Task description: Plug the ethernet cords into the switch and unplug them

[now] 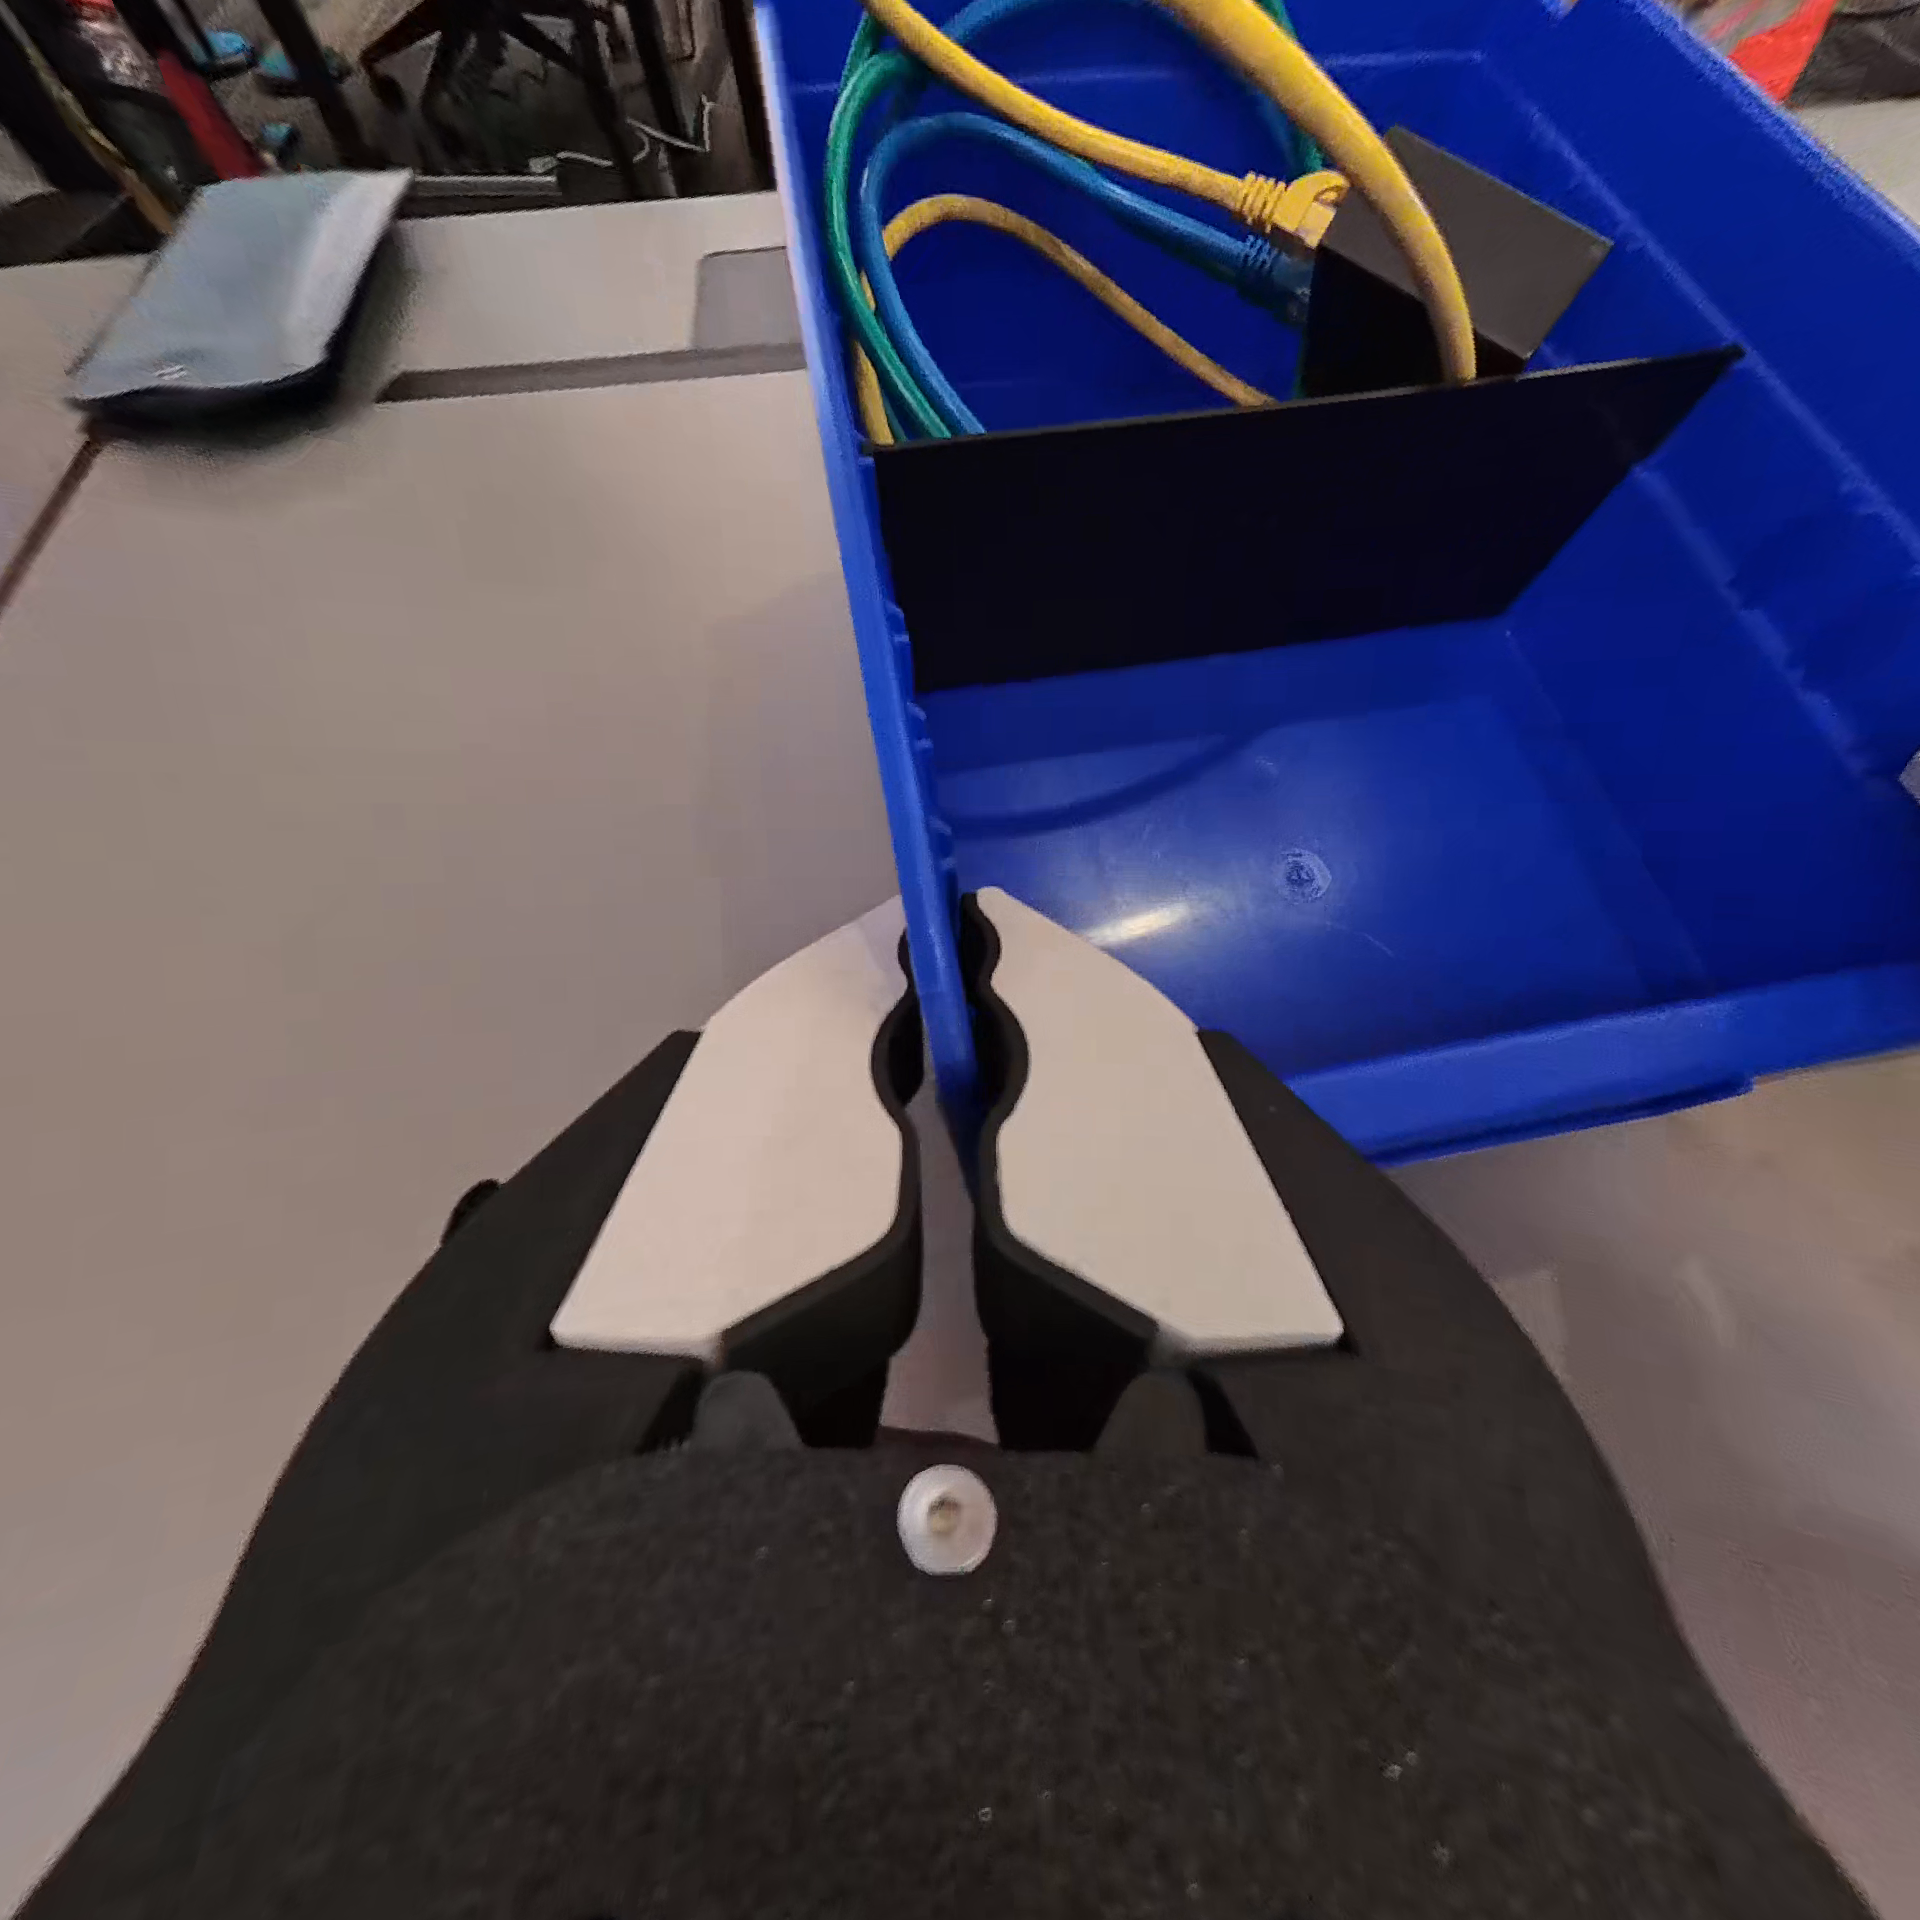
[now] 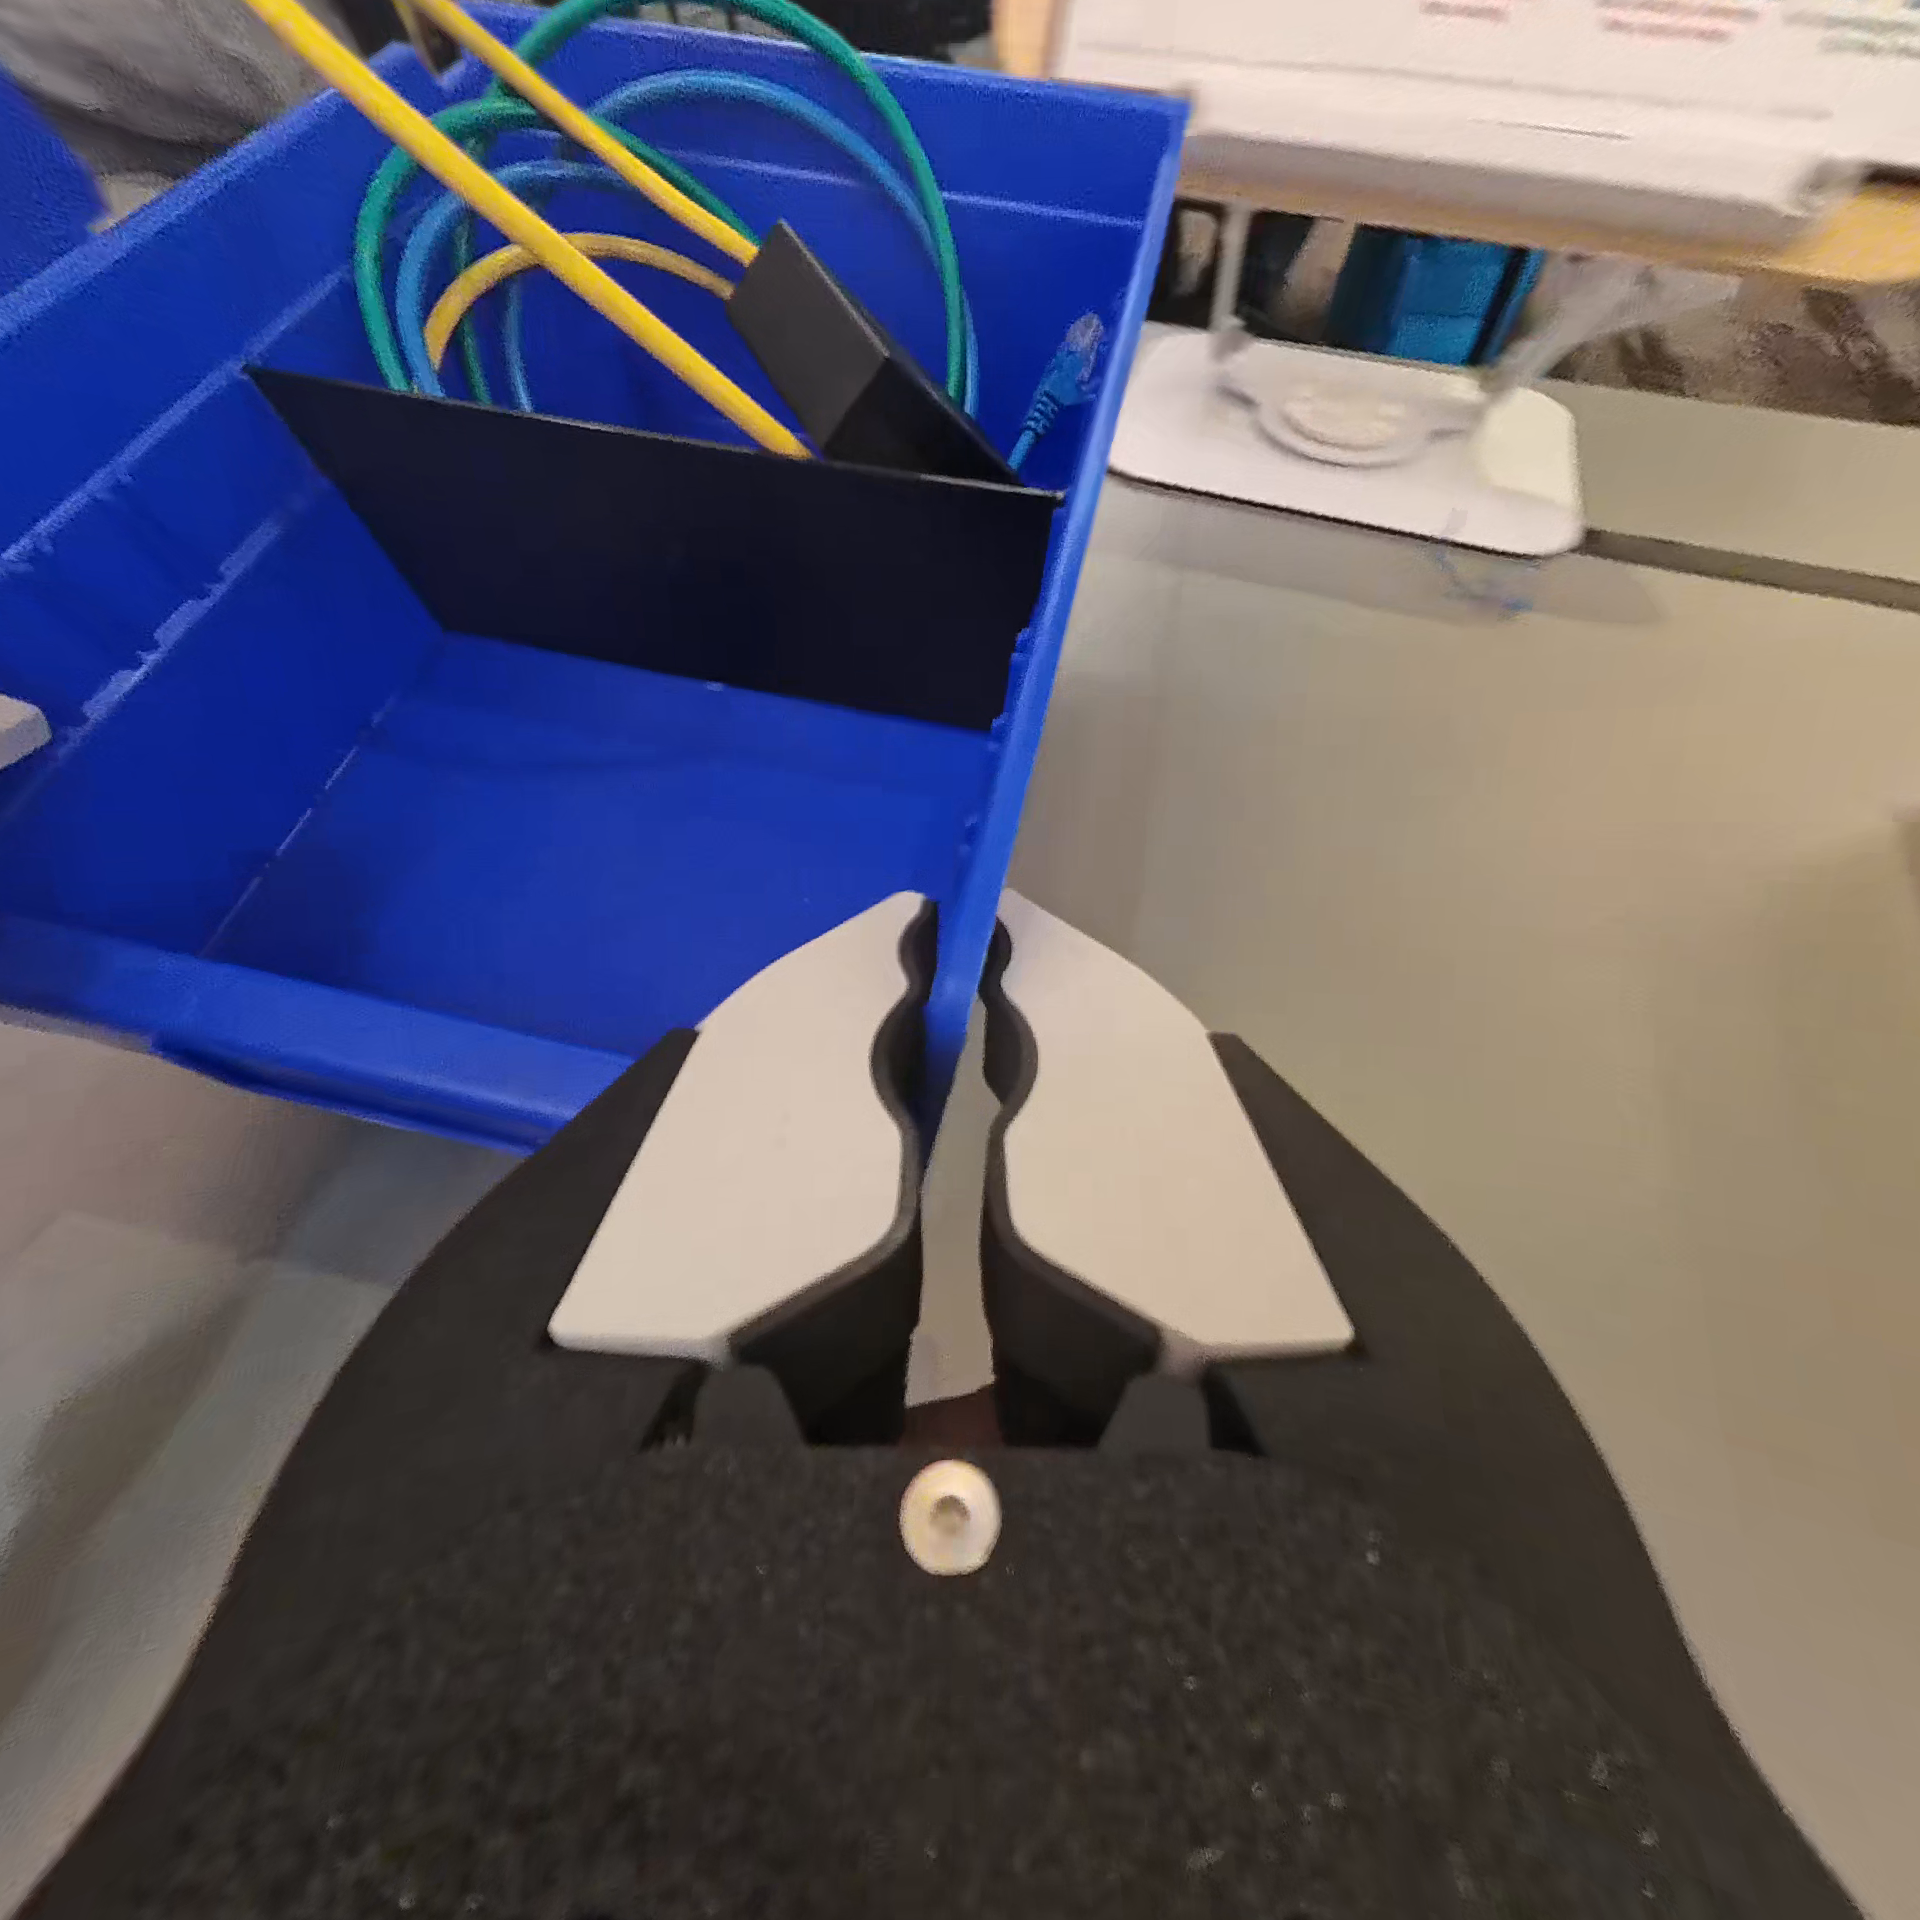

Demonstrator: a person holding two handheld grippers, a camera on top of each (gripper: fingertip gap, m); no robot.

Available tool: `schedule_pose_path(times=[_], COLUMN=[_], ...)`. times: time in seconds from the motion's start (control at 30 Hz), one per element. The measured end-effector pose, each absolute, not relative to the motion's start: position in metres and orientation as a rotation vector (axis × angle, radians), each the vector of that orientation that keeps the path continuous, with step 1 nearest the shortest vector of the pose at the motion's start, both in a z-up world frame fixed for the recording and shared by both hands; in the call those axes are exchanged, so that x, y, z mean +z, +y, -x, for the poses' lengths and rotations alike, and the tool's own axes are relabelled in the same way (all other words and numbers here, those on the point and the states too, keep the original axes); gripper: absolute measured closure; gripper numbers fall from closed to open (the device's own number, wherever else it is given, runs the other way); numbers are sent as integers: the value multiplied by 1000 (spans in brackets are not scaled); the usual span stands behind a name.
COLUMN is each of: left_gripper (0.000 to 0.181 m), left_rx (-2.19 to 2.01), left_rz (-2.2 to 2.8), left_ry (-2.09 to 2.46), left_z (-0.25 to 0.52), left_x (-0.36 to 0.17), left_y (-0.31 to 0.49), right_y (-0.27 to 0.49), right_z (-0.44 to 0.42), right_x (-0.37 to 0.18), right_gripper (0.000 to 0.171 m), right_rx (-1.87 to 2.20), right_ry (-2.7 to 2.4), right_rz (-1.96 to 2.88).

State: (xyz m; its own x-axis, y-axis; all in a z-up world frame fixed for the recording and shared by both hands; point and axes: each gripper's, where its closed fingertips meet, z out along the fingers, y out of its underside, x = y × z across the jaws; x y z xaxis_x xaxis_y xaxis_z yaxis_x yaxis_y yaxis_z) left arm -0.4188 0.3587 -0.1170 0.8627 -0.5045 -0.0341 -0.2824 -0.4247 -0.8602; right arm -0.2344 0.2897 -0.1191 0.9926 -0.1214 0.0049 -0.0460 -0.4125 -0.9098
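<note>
Both tongs clamp the blue bin: left tongs [image 1: 940,1023] on one side wall [image 1: 928,831], right tongs [image 2: 958,1023] on the opposite. Ethernet cords [image 1: 1049,218] and black switch [image 1: 1455,260] sit behind the divider [image 1: 1247,520]. Uneven lifting could twist the bin free onto the counter [image 1: 468,779].

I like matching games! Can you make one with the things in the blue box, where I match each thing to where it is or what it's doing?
Things:
1. left gripper
2. right gripper
3. cables
4. black divider

Places:
A. coiled in the far compartment
B. clamped on the blue bin 's left wall
C. standing across the bin
D. clamped on the bin's right wall

Pairs: 1-B, 2-D, 3-A, 4-C
</note>
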Motion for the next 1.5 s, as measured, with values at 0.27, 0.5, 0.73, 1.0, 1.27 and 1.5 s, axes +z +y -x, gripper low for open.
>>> schedule_pose_path(times=[0.27,0.5,0.73,1.0,1.27,1.5], left_gripper=[178,177,146,143,144,144], left_rx=[-236,-282,-229,-595,-560,-628], left_rz=[2147,2117,1949,1904,1948,2025], left_ry=[440,391,271,267,427,428], left_z=[517,530,546,477,459,455], left_x=[-153,-151,-105,-108,-124,-139], left_y=[403,414,393,320,287,288], right_y=[334,337,251,128,101,104], right_z=[339,358,325,109,-21,-6], right_x=[-151,-150,-143,-143,-120,-137], right_gripper=[158,151,129,135,146,150], right_rx=[-79,101,321,119,-61,37], right_ry=[-96,-126,-381,-49,280,311], right_rz=[2064,2098,2115,1945,1819,1880])
